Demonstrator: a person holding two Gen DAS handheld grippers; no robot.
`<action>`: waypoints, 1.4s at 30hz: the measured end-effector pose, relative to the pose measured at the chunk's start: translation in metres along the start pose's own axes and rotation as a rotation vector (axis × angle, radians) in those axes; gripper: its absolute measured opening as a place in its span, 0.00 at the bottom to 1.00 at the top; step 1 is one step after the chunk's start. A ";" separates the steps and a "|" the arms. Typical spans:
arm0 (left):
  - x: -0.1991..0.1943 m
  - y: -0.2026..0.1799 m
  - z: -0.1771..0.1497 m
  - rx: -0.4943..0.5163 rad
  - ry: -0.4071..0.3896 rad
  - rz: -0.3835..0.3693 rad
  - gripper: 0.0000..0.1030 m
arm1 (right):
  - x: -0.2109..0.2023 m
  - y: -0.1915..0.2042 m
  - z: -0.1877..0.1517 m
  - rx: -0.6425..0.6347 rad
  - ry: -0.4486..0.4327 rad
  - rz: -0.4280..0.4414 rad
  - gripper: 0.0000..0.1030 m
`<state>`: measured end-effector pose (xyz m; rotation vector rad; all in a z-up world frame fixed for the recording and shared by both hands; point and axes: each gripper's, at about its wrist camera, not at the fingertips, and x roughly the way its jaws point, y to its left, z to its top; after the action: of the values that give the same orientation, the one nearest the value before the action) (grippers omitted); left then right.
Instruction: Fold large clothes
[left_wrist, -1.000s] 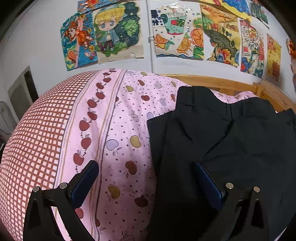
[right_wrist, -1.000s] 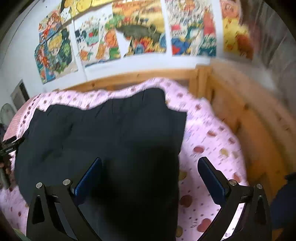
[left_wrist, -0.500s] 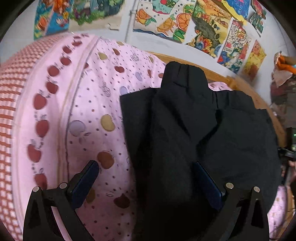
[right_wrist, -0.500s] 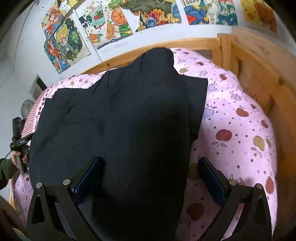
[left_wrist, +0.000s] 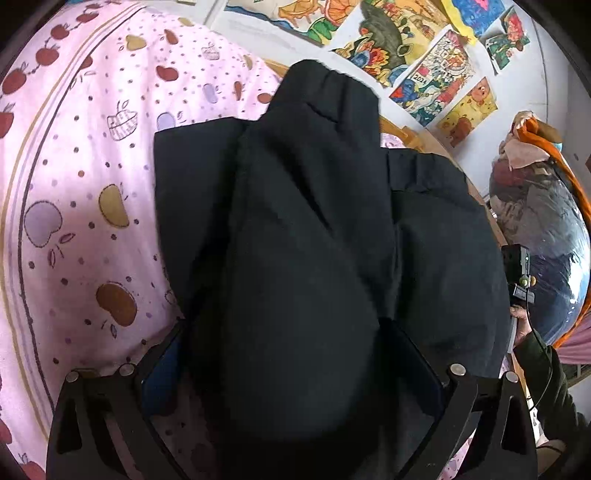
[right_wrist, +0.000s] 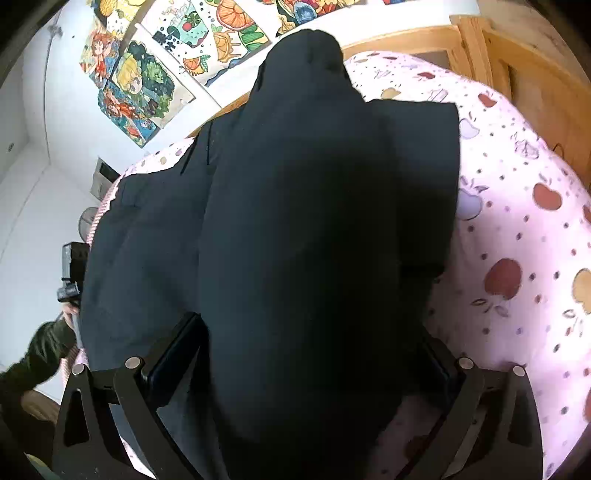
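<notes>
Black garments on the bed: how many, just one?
1 as far as shows. The black garment lies on the pink apple-print quilt, its near edge bunched between the fingers of the left gripper and the right gripper. Its layers could hide another piece.

The left black two-finger gripper (left_wrist: 280, 354) points forward and down, its jaws spread wide with a bulge of dark fabric filling the gap between the blue-padded fingers (left_wrist: 162, 362). The right black two-finger gripper (right_wrist: 314, 350) has the same pose, jaws equally wide, one blue pad (right_wrist: 173, 347) visible at its left side.
</notes>
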<state>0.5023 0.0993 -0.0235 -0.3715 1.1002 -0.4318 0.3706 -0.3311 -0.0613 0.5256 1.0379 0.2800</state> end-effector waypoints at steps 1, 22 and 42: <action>-0.001 -0.003 0.001 0.000 -0.007 0.007 0.85 | 0.002 0.003 -0.001 -0.001 0.001 0.008 0.91; -0.041 -0.100 -0.029 0.296 -0.112 0.285 0.35 | -0.050 0.071 -0.019 -0.049 -0.120 -0.102 0.29; -0.145 -0.108 -0.002 0.235 -0.336 0.258 0.13 | -0.103 0.170 -0.002 -0.259 -0.263 -0.085 0.16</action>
<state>0.4277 0.0801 0.1408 -0.0859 0.7471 -0.2533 0.3229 -0.2347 0.1054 0.2744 0.7527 0.2579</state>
